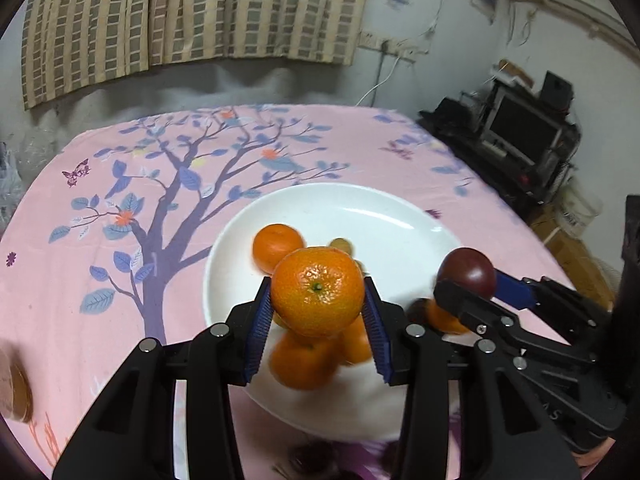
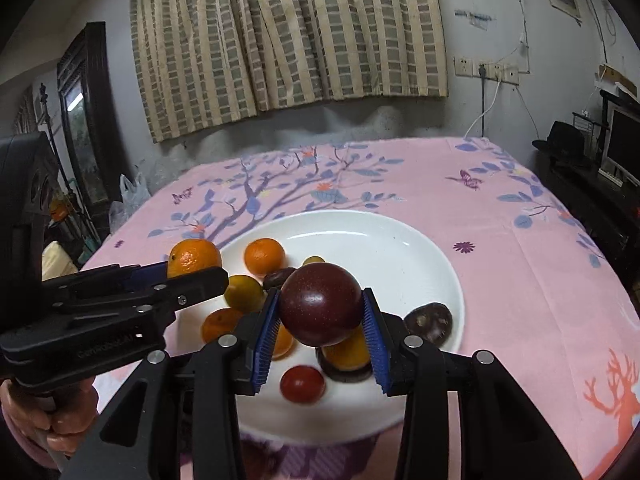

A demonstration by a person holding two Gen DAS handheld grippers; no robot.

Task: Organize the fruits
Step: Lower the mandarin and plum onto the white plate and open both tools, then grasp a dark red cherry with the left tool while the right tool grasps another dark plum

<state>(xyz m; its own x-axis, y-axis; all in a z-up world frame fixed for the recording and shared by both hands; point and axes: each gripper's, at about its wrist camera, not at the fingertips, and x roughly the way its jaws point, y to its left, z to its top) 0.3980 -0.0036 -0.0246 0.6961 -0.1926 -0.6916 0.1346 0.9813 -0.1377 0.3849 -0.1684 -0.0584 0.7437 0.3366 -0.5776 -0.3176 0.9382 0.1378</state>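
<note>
1. We hold the round orange mandarin with the small green stem scar (image 1: 317, 291) in the left gripper (image 1: 318, 312); its blue ribbed pads (image 1: 260, 328) press the fruit on both flanks, lifted above the wide white ceramic plate (image 1: 360, 208).
2. The right gripper (image 2: 322, 320) pinches the smooth, dark purple round fruit (image 2: 320, 309) the same way, also raised over the plate, which sits on the pink cloth printed with a blue-leaved tree (image 2: 500, 240).
3. On the plate lie more small orange mandarins (image 2: 264, 256), a yellowish one, a little glossy red fruit (image 2: 302, 383) and at least 2 wrinkled dark purple fruits (image 2: 430, 320).
4. We judge both held fruits light and fairly firm. The mandarin's skin is loose and soft, so a hard squeeze would bruise it, while the purple fruit's shiny skin looks slippery.
5. The best hold on each is across the widest middle, pads on opposite sides, as we have now.
6. We cannot tell where each kind belongs; a gentle set-down matters, since round fruit rolls on the shallow plate.
</note>
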